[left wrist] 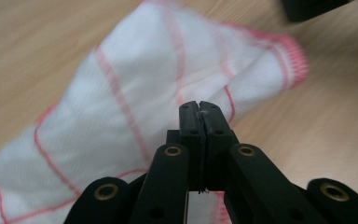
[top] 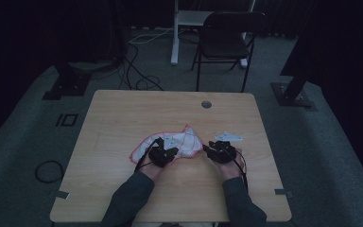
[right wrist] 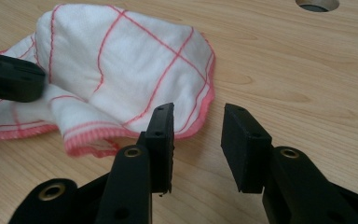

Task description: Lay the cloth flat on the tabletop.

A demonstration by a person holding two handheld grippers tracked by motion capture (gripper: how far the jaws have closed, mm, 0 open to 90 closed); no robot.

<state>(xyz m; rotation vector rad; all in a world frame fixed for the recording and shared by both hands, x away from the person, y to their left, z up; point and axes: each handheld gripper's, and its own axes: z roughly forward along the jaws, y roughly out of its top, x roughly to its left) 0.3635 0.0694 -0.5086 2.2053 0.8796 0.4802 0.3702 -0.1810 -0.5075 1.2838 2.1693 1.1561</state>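
At the centre of the high view, the left gripper (top: 166,152) has its fingers (left wrist: 199,122) clenched on the white, red-checked cloth (top: 179,142) crumpled on the tabletop (top: 123,113), seemingly to lift it, while right of it the right gripper (right wrist: 196,135) waits released.

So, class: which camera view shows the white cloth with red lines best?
The right gripper view: the cloth lies sharp, its grid and pink hem clear. The left gripper view shows it close but blurred; the high view shows it small and dim.
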